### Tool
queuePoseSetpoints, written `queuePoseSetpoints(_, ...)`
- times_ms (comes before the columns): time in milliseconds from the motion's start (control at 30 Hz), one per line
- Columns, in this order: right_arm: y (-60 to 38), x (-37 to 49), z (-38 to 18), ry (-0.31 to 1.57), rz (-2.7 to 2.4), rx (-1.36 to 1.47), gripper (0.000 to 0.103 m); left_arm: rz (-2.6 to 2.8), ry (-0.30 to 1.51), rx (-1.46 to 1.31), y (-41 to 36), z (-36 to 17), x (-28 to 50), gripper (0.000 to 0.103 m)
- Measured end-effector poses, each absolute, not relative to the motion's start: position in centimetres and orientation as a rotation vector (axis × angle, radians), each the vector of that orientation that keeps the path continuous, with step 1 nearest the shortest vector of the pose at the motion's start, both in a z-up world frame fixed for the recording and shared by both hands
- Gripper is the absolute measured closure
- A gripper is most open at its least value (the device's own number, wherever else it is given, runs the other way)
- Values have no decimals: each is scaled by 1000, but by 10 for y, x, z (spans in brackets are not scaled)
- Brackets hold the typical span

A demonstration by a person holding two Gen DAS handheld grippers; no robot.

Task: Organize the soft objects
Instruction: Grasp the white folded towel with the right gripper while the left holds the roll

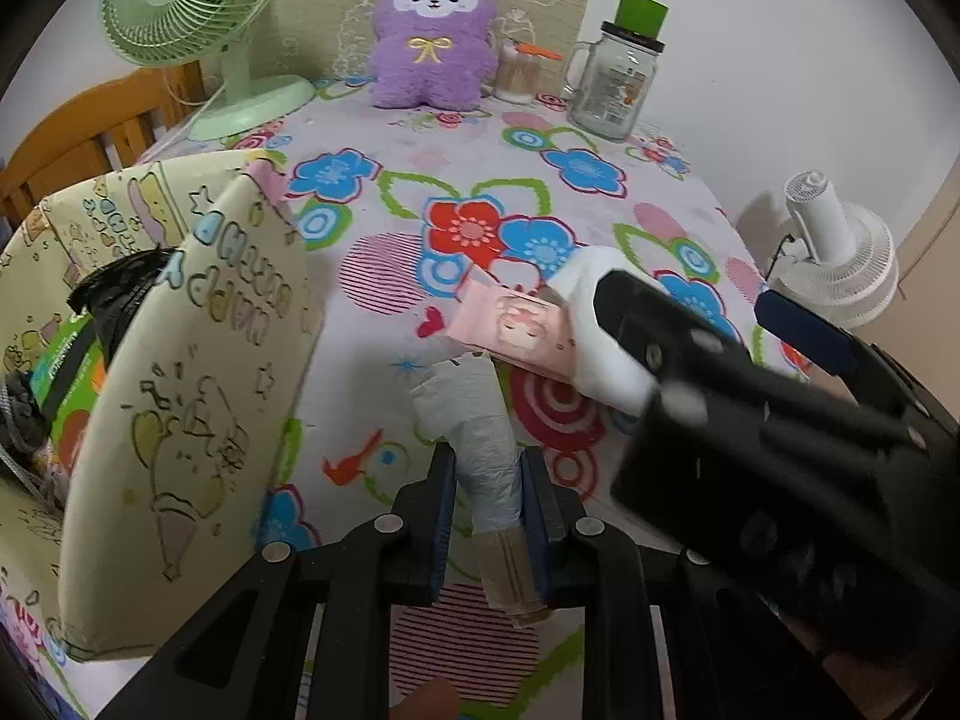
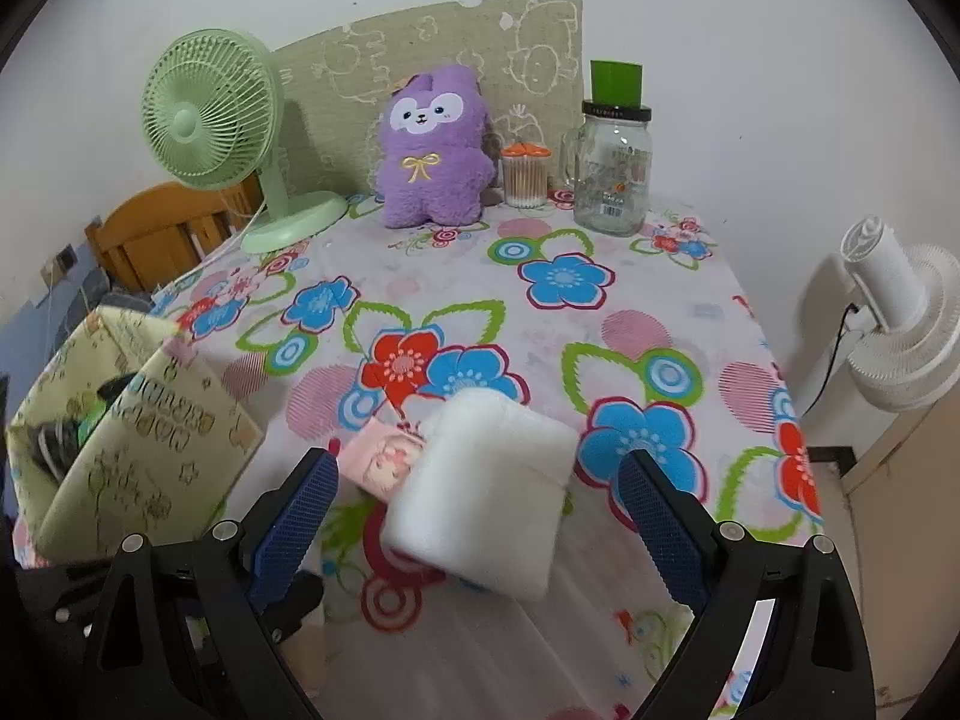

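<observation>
Behind right gripper [image 1: 708,324], half-hidden tissue pack [image 1: 516,333]

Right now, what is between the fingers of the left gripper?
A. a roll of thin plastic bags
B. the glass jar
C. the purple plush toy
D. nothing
A: the left gripper is shut on a roll of thin plastic bags, while the purple plush toy and glass jar stand far back on the table.

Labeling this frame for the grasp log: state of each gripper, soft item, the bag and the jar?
left gripper: shut on plastic bag roll
right gripper: open, straddling white pad pack, pads not touching
pink tissue pack: lying flat on tablecloth
gift bag: open, upright
plush: upright
glass jar: lidded
</observation>
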State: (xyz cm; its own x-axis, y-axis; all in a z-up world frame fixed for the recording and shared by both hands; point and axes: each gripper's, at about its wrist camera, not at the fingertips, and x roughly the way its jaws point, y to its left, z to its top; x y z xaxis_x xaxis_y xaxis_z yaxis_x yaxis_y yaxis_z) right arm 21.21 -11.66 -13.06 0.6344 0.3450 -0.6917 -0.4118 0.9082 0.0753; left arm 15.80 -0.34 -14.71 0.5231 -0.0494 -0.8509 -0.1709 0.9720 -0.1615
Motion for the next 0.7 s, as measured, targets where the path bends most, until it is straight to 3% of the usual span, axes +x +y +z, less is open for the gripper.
queuePoseSetpoints(700, -104, 258, -182, 930, 356, -138, 7, 94, 1041, -212, -1, -164, 175, 82)
